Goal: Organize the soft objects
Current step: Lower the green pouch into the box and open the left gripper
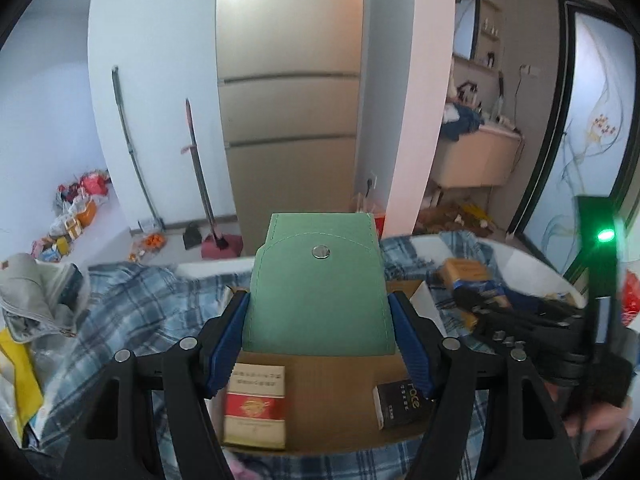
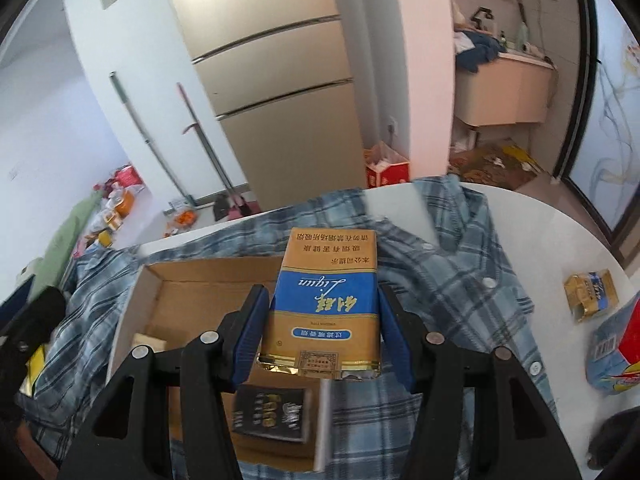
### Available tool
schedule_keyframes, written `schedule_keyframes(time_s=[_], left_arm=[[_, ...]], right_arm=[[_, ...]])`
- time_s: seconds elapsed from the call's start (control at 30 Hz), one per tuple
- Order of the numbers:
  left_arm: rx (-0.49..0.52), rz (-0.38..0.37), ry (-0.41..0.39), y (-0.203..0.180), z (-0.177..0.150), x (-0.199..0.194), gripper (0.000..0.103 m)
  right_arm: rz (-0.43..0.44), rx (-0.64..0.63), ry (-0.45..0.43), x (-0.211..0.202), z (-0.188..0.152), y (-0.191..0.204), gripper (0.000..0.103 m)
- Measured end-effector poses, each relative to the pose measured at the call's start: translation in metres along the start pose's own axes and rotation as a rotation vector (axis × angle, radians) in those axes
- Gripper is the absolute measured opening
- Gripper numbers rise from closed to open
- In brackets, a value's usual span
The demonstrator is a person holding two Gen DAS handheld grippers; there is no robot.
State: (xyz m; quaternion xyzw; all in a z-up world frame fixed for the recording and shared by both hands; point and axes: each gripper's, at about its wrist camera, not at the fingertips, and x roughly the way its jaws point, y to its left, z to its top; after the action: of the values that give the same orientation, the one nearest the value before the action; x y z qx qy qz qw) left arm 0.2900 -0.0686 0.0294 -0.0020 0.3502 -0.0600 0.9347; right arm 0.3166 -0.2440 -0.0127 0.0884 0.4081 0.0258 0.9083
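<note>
Carrying both items over the open cardboard box (image 2: 192, 280): left gripper (image 1: 318, 316) clamps a green snap-flap pouch (image 1: 318, 284), right gripper (image 2: 320, 320) clamps a yellow-blue soft cigarette pack (image 2: 324, 300). Next, I judge: lower, release inside.

White round table (image 2: 532, 232): blue plaid shirt (image 2: 452, 256) spread across it, open cardboard box (image 2: 176, 292) on shirt. Bare tabletop at 3 o'clock: crumpled gold-blue pack (image 2: 592, 294), blue-red bag (image 2: 616, 352) at edge.
</note>
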Motion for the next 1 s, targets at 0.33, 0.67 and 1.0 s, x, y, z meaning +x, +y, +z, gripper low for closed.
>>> schedule_keyframes(time_s=[0.33,0.67,1.0], left_arm=[[0.016,-0.030,0.213,-0.034,-0.019,0.085,0.071],[0.019,-0.057,0.301,-0.062,-0.034,0.124,0.071],[0.055,-0.124,0.322,-0.078,-0.042,0.130,0.081]], right_arm=[[-0.034,0.043,0.047,0.017,0.006,-0.034,0.054],[-0.018,0.056,0.070,0.022,0.005,-0.039,0.054],[-0.049,0.068,0.059,0.022,0.007,-0.046,0.054]])
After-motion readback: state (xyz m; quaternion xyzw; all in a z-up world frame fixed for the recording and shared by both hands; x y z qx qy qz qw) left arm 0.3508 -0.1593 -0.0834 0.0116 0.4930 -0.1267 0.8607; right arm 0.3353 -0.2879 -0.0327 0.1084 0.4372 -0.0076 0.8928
